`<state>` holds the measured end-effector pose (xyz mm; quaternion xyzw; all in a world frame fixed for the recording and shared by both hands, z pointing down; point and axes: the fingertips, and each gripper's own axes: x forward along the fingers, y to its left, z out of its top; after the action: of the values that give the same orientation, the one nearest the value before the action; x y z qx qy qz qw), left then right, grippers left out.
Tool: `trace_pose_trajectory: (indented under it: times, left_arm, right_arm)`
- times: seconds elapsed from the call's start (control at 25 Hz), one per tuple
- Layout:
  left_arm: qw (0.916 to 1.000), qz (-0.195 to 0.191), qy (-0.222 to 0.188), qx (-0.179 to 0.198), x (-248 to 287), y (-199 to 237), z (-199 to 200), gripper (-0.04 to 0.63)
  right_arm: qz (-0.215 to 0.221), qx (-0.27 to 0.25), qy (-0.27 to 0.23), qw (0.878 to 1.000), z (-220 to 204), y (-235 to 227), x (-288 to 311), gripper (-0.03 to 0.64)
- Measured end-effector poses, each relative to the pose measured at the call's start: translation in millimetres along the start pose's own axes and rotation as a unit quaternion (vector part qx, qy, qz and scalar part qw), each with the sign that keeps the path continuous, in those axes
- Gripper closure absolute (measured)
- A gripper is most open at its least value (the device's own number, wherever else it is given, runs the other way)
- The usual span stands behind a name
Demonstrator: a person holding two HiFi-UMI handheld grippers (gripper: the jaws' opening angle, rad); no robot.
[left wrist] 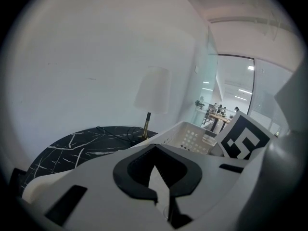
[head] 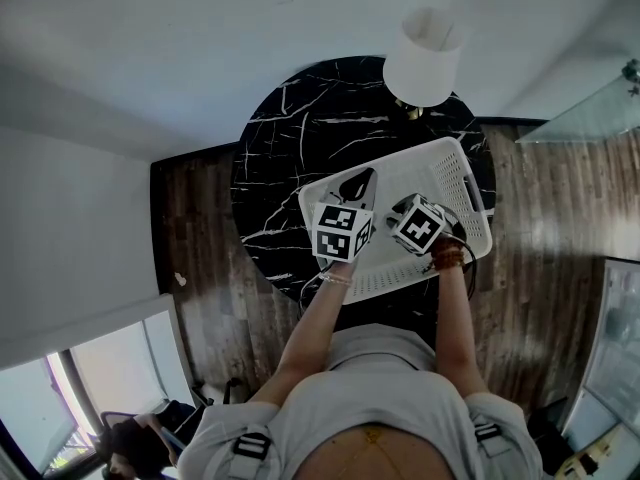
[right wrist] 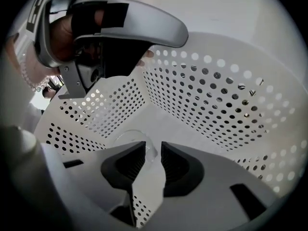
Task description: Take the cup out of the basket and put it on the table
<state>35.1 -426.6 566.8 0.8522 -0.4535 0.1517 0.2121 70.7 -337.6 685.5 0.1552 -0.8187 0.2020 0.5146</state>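
Observation:
A clear cup [right wrist: 126, 139] lies on the floor of the white perforated basket [right wrist: 216, 95]. My right gripper [right wrist: 154, 150] reaches down into the basket, and its jaws stand close together with the cup's thin wall in the narrow gap between them. In the head view the right gripper [head: 400, 208] is low over the basket [head: 450, 173], and the cup is hidden there. The left gripper [left wrist: 154, 148] is shut on nothing and hangs above the basket's left part [head: 355, 186]. It shows in the right gripper view as the left gripper [right wrist: 110, 32] overhead.
The basket stands on a round black marble table [head: 290, 138], toward its right side. A white-shaded lamp [head: 425, 58] stands at the table's far edge, its cord across the marble. Bare marble lies left of the basket [left wrist: 190, 136]. Wooden floor surrounds the table.

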Motion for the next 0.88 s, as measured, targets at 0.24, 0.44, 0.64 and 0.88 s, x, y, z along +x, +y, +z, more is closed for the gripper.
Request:
trace_pose_trajectory:
  times: [0.24, 0.44, 0.64, 0.88]
  left_arm:
    - [1.0, -0.002, 0.007, -0.002, 4, 1, -5, 0.591]
    - [0.9999, -0.003, 0.011, -0.002, 5, 0, -8, 0.591]
    - [0.9999, -0.005, 0.012, -0.003, 6, 1, -10, 0.591]
    - [0.9999, -0.005, 0.013, -0.005, 6, 1, -12, 0.591]
  right_arm:
    - [0.0, 0.008, -0.001, 1.0, -4, -7, 10, 0.525]
    - [0.012, 0.016, 0.001, 1.0, -2, -1, 12, 0.525]
    - [0.009, 0.012, 0.018, 1.0, -4, 0, 15, 0.525]
    - [0.014, 0.014, 0.018, 1.0, -5, 2, 16, 0.528]
